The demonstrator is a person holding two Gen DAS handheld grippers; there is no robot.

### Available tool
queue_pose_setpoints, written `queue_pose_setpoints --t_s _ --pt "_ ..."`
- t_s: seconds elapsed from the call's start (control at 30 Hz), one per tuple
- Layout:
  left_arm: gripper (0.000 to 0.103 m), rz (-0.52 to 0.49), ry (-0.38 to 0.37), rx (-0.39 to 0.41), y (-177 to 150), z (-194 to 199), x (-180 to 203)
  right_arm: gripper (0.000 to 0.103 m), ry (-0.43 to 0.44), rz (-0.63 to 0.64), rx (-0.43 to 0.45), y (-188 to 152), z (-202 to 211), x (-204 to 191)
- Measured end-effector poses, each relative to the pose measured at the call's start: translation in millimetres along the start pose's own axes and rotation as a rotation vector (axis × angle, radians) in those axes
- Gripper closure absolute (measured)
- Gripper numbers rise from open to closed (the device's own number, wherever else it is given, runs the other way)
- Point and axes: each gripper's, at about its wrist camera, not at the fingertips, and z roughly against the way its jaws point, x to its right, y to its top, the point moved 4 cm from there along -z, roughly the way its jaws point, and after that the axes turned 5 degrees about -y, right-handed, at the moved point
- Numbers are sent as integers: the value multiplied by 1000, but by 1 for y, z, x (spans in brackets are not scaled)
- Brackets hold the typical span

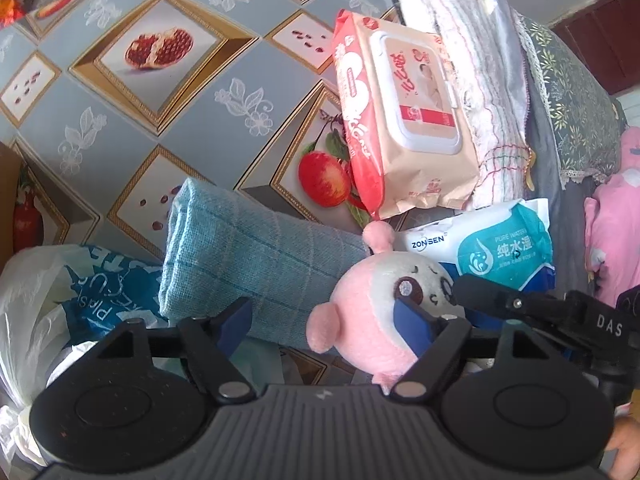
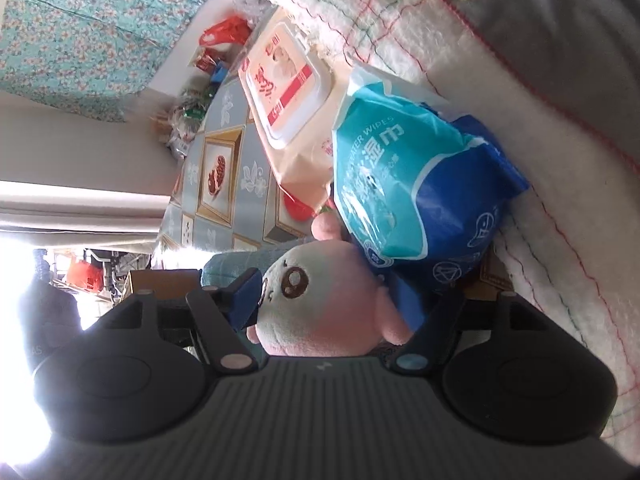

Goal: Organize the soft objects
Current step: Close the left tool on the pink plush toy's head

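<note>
Right hand-held gripper (image 2: pixel 324 300) clamped on pink plush (image 2: pixel 320 304) at 6 o'clock of the blue wipes pack (image 2: pixel 404 196), touching it; left hand-held gripper (image 1: pixel 324 320) spread wide beside plush; risks: squashy grip slipping, pack dragged along.

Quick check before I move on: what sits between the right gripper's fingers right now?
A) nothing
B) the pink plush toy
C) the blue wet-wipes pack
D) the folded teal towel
B: in the right wrist view the pink plush toy fills the gap of the right gripper, with a blue finger pad on each side of it; the blue wet-wipes pack lies beyond it.
</note>
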Motion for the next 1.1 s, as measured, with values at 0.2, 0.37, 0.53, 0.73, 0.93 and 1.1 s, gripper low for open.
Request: queue_pose_setpoints --t_s 0.2,0.37,0.53,0.73,0.93,1.1 --pt "24 88 -55 -31 -2 -4 -7 32 -14 -15 -14 0 -5 2" --pt "32 127 -121 -28 -8 -9 6 39 -22 -4 -18 -3 -10 -2" --pt "28 55 -105 -14 -15 -12 25 53 16 -62 -3 -3 -5 11" --pt "29 -84 -30 9 -24 -12 44 69 45 -50 21 -5 2 9" --pt "31 -138 -27 41 -29 2 52 70 59 -33 54 -8 15 3" --pt "31 -197 -27 77 -32 18 63 70 68 -27 96 -12 30 -7"
